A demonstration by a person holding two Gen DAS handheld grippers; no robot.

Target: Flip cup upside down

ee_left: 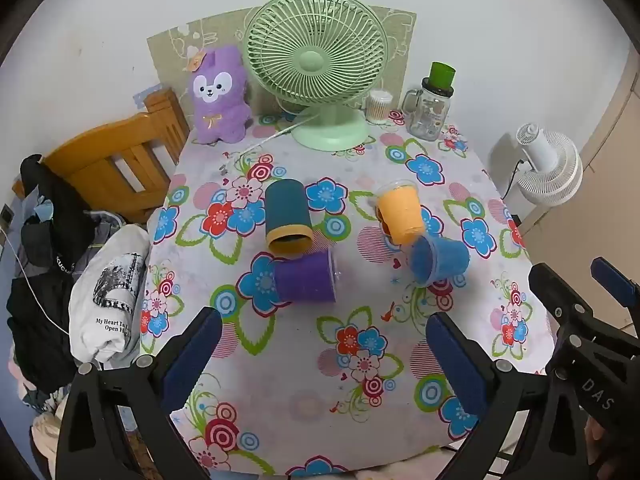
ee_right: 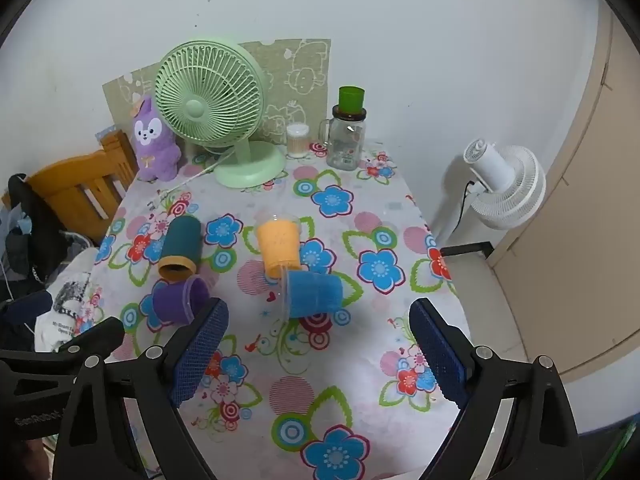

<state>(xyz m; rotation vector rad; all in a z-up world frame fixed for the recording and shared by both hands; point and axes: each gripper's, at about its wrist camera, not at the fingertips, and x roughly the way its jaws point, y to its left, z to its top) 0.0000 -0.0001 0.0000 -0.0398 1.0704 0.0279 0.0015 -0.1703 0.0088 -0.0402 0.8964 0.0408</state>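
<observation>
Several cups lie on their sides on the floral tablecloth [ee_left: 280,360]: a dark teal cup [ee_left: 287,216] with a tan rim, a purple cup [ee_left: 306,278], an orange cup [ee_left: 400,210] and a blue cup [ee_left: 438,260]. They also show in the right wrist view: teal cup [ee_right: 180,248], purple cup [ee_right: 178,300], orange cup [ee_right: 280,246], blue cup [ee_right: 314,294]. My left gripper [ee_left: 324,354] is open and empty, near the purple cup. My right gripper [ee_right: 320,354] is open and empty, near the blue cup.
A green desk fan [ee_left: 316,68], a purple plush toy [ee_left: 218,96], a cotton swab tub [ee_left: 379,106] and a glass jar [ee_left: 432,112] with a green cup on top stand at the back. A wooden chair [ee_left: 116,160] with clothes is left; a white fan [ee_left: 548,168] is right.
</observation>
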